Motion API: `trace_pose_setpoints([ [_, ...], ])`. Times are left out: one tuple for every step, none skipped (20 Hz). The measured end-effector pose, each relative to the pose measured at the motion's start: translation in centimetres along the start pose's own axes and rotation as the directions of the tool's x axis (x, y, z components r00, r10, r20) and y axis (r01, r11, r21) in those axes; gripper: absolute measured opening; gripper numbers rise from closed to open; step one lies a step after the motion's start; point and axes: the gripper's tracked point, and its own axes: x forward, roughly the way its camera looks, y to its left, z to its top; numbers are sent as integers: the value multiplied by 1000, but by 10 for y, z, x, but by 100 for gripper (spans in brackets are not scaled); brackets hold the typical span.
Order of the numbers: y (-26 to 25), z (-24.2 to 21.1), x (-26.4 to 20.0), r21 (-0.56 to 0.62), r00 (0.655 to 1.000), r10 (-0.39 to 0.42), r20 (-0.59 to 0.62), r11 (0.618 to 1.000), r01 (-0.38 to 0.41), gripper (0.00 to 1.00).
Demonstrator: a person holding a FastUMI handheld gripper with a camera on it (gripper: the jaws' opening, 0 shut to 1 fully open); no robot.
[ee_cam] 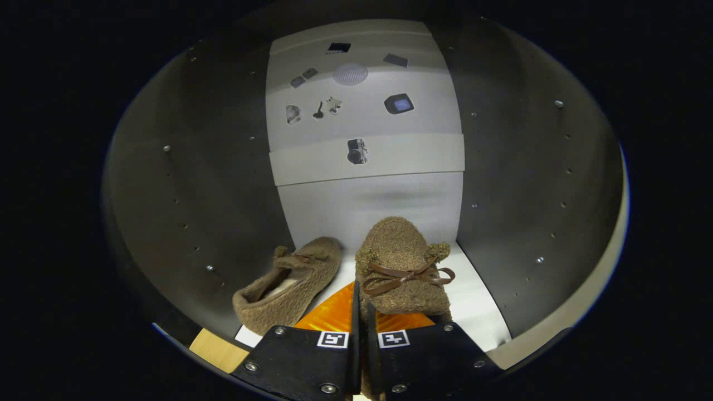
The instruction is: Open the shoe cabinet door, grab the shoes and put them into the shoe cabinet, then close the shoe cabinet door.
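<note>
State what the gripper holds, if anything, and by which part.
The gripper is shut on the right slipper, pinching its heel edge; the left slipper lies free in the cabinet.

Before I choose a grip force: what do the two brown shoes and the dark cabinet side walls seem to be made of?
The brown fuzzy shoe with the bow, clamped between the gripper fingers, looks like nubby fleece or boucle fabric; its bow looks like smooth leather or faux leather. The brown shoe lying beside it looks the same. The dark cabinet side walls look like matte panel studded with metal pins.

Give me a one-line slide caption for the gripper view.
Hand-held gripper shut on a brown slipper inside the shoe cabinet, beside the other slipper already on the shelf.
</note>
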Motion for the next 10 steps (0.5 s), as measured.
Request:
trace_pose_setpoints([
  [-1,-1,9,-2,1000,-1,-15,1000,1,5],
  [-3,-2,18,-13,1000,-7,-28,1000,7,5],
  [-4,-4,26,-14,999,-13,-42,1000,13,5],
  [-4,-8,33,-11,998,-18,-58,1000,17,5],
  [-5,-11,38,-3,997,-24,-70,1000,24,5],
  [-7,-14,43,8,996,-29,-84,1000,29,5],
  [-9,-16,46,21,995,-37,-96,999,39,5],
  [-10,-19,49,35,993,-40,-107,998,44,5],
  [-11,-21,51,44,992,-45,-116,998,50,5],
  [-11,-23,53,55,991,-50,-125,997,57,5],
])
